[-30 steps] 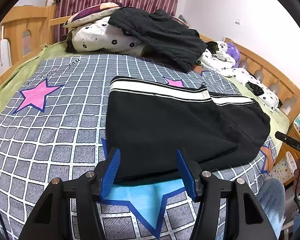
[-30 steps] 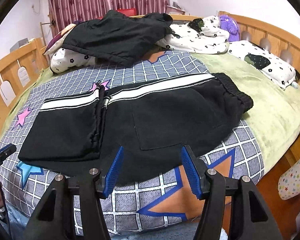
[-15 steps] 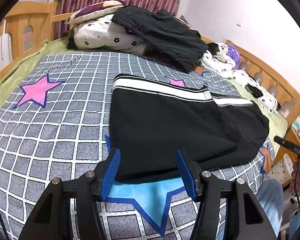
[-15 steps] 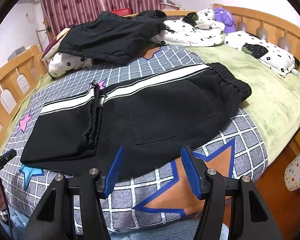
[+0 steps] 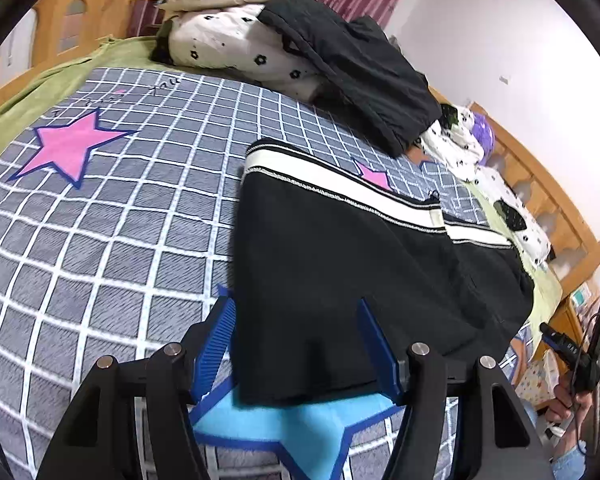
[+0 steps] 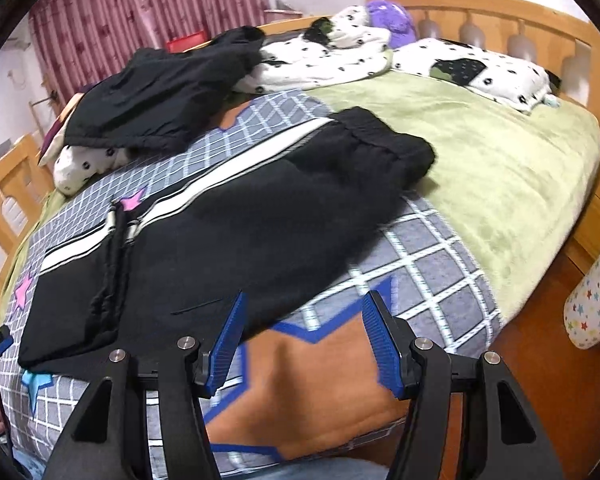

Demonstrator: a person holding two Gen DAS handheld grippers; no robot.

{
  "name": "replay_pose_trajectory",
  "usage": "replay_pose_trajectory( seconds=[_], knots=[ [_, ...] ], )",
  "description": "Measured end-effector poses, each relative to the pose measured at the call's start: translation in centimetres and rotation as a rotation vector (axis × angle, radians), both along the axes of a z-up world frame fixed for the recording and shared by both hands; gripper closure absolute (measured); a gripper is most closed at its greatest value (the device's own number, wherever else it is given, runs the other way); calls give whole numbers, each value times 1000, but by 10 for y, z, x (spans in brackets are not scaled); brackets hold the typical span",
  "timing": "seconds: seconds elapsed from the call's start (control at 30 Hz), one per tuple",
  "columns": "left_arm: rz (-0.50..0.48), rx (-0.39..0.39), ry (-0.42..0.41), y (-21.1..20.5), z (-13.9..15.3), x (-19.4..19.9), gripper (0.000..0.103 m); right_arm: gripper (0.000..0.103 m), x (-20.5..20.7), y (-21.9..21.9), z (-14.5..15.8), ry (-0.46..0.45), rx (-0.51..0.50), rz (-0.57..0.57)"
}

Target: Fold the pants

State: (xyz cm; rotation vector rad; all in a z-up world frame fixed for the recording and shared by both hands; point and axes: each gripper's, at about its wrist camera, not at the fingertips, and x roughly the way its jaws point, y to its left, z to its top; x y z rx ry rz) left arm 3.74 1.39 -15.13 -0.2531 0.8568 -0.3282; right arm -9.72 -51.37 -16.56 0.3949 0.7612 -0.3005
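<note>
A wooden-framed bed (image 6: 496, 16) fills both wrist views, spread with a grey grid-pattern blanket (image 5: 100, 240) printed with stars over a green sheet (image 6: 500, 168). The black pants (image 5: 340, 264), trimmed with a white side stripe (image 5: 332, 178), lie flat across the middle of the blanket, already doubled over, with the waistband (image 6: 384, 140) at the green-sheet end and the drawstring (image 6: 112, 256) lying across the fabric. Beyond them a black jacket (image 5: 364, 68) is draped over a pile of white spotted bedding (image 5: 236, 44), and a spotted pillow (image 6: 480, 68) rests against the headboard beside a purple plush toy (image 6: 388, 16). A maroon curtain (image 6: 140, 20) hangs behind the bed. The left hand-held gripper (image 5: 300, 348) hangs over the near hem of the pants above a light-blue star (image 5: 296, 424), its blue jaws apart and having just widened, the hem lying between them but not pinched. The right hand-held gripper (image 6: 304, 344) stands over an orange star (image 6: 320, 384) just beside the pants' near edge, its jaws apart and holding nothing. A star-print bag (image 6: 592, 300) stands on the floor beside the bed.
</note>
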Motion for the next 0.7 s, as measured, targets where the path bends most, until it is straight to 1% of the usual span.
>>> replay_pose_trajectory(
  seconds=[0.1, 0.17, 0.27, 0.4, 0.57, 0.6, 0.67, 0.7],
  knots=[
    [8, 27, 29, -9, -8, 14, 42, 43, -1, -20, -7, -7, 25, -28],
    [26, 25, 59, -11, -15, 23, 42, 43, 3, -33, -11, -8, 35, -45],
    [48, 31, 82, -11, -24, 33, 42, 43, 12, -50, -17, -15, 55, -60],
    [36, 74, 104, -13, -34, 44, 42, 43, 29, -69, -28, -39, 113, -63],
    [25, 30, 118, -8, -40, 53, 42, 43, 60, -87, -43, -55, 177, -53],
    [24, 25, 117, -8, -41, 55, 43, 43, 67, -90, -46, -56, 185, -53],
    [19, 15, 115, -9, -42, 58, 52, 43, 78, -94, -49, -65, 191, -63],
    [17, 8, 119, -10, -43, 61, 54, 46, 85, -96, -49, -73, 195, -65]
  ],
)
